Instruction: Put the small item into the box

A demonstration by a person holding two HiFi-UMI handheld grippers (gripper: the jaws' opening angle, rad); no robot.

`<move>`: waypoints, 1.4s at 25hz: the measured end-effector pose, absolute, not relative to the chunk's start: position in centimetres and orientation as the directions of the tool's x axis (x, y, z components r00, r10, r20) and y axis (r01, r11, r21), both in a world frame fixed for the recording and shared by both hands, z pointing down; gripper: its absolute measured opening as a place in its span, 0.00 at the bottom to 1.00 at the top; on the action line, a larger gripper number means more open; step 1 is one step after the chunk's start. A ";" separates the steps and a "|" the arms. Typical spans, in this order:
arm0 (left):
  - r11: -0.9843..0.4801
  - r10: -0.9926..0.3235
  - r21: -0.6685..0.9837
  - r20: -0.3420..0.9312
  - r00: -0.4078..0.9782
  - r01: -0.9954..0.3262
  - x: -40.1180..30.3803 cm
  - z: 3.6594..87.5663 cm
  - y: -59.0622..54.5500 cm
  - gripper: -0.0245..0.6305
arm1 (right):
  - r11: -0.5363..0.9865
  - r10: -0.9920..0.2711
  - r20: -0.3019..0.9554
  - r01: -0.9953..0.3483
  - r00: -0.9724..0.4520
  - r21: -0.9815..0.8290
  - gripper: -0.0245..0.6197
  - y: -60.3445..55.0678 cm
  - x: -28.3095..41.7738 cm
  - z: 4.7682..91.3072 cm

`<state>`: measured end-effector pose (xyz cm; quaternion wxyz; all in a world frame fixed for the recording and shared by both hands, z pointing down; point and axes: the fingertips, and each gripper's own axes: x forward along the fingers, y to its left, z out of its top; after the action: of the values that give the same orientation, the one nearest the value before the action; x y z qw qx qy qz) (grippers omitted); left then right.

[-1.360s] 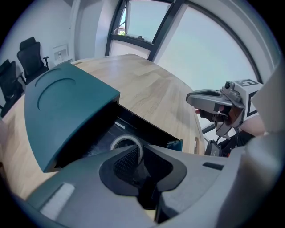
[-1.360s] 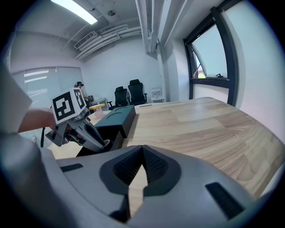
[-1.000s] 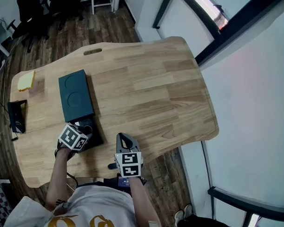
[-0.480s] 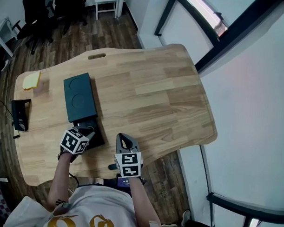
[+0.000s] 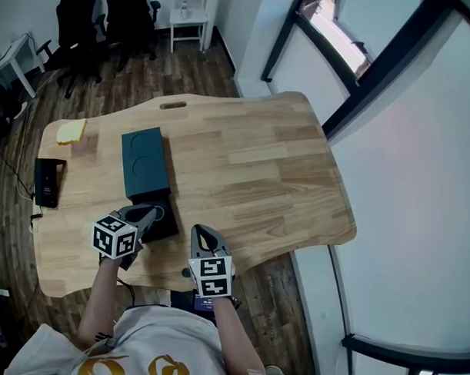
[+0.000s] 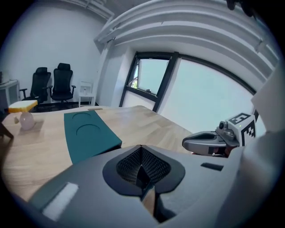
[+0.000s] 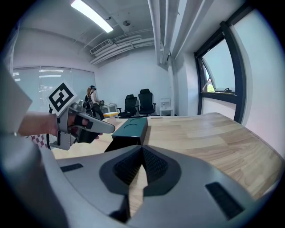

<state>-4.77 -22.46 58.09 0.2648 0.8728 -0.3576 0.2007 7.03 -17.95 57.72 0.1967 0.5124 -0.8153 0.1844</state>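
A dark teal box [image 5: 146, 163] with two round recesses in its top lies on the left half of the wooden table [image 5: 251, 168], and its near end is black [image 5: 163, 221]. My left gripper [image 5: 147, 215] hovers at that black end, jaws shut with nothing between them. In the left gripper view the box [image 6: 87, 133] stretches ahead past the left gripper [image 6: 141, 167]. My right gripper [image 5: 205, 237] is at the table's near edge, shut and empty. The right gripper view shows the right gripper [image 7: 142, 167] facing the box [image 7: 132, 126], with the left gripper [image 7: 84, 127] on the left.
A small yellow block [image 5: 70, 131] sits at the table's far left corner, seen resting on a pale round thing [image 6: 26, 121]. A black device [image 5: 48, 182] lies at the left edge. Black office chairs [image 5: 110, 21] and a white stool [image 5: 187, 16] stand beyond the table.
My left gripper has drawn back a little toward the near left, away from the box's black end. The head view has shifted. The right gripper has stayed in place.
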 end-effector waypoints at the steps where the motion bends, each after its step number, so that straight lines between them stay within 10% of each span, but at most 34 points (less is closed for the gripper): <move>1: -0.605 -0.538 0.299 0.530 0.656 -0.738 -5.0 57.5 -22.2 0.04 | 0.410 -0.768 0.500 -0.907 -0.400 -0.096 0.05 -17.7 6.9 57.2; 11: -0.587 -0.708 0.170 0.366 0.604 -0.791 -7.1 51.2 -18.9 0.04 | 0.444 -0.808 0.411 -0.895 -0.423 -0.048 0.05 -14.9 5.3 53.2; 18: -0.494 -0.754 0.399 0.245 0.609 -0.772 -10.3 49.5 -16.8 0.04 | 0.423 -0.836 0.358 -0.904 -0.416 -0.063 0.05 -13.8 5.2 51.2; 35: -0.461 -0.827 0.174 0.269 0.493 -0.870 -13.5 48.2 -15.7 0.04 | 0.417 -0.867 0.277 -0.908 -0.413 -0.049 0.04 -13.9 4.6 48.3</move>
<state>-13.54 -15.65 48.24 0.1448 0.8517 -0.4983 0.0734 4.64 -13.89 48.27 0.1046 0.5314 -0.8351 0.0961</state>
